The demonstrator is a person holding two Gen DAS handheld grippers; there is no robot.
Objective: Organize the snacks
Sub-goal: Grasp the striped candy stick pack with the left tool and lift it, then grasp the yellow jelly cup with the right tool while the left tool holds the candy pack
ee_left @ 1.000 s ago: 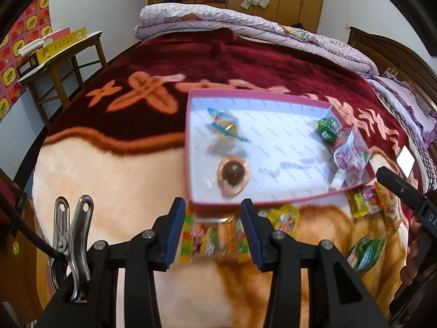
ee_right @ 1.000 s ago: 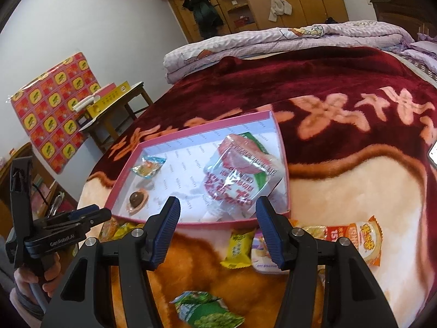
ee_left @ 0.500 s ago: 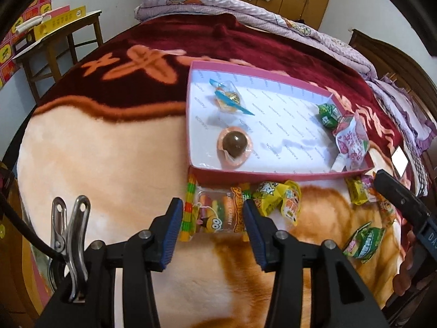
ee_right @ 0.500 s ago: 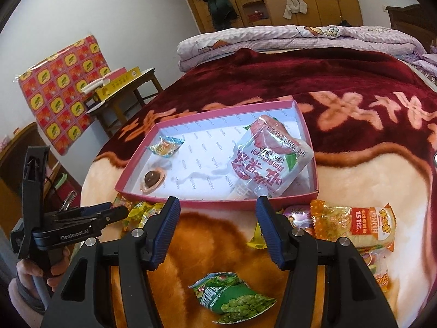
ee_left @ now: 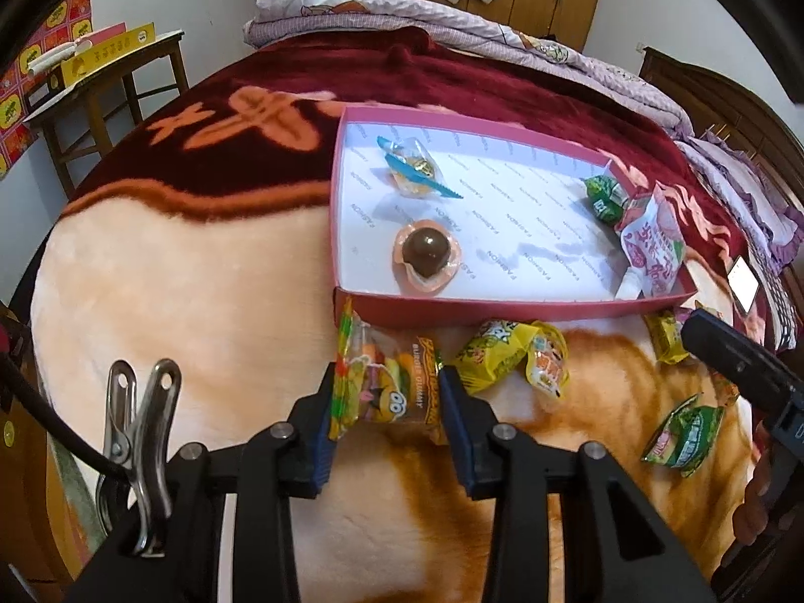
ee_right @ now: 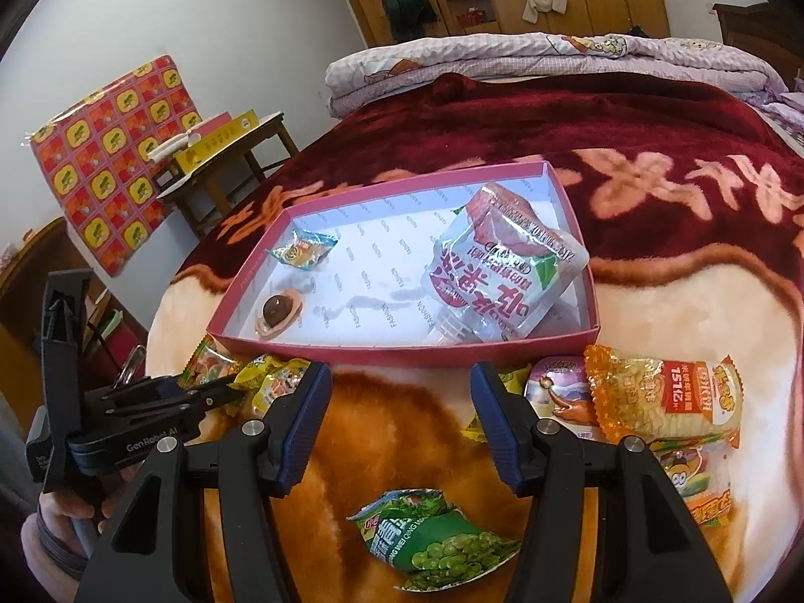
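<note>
A pink-walled box (ee_left: 502, 309) with a white floor lies on the bed blanket; it also shows in the right wrist view (ee_right: 402, 349). In it are a chocolate ball (ee_left: 426, 251), a clear blue-trimmed candy (ee_left: 414, 171), a green packet (ee_left: 605, 198) and a red-and-white pouch (ee_right: 502, 276). My left gripper (ee_left: 387, 397) is open, its jaws on either side of a burger gummy packet (ee_left: 389, 392) lying just in front of the box. My right gripper (ee_right: 399, 407) is open and empty, above the blanket near a green pea packet (ee_right: 432, 542).
Loose snacks lie in front of the box: yellow packets (ee_left: 512, 352), an orange noodle packet (ee_right: 663, 397), a round pink-lidded cup (ee_right: 563, 392). A wooden stool with yellow boxes (ee_right: 221, 151) stands left of the bed. A folded quilt (ee_right: 553, 58) lies at the far end.
My left gripper has moved forward and down so the gummy packet now sits between its jaws. My right gripper has pulled back from the box; the pea packet shows closer below it.
</note>
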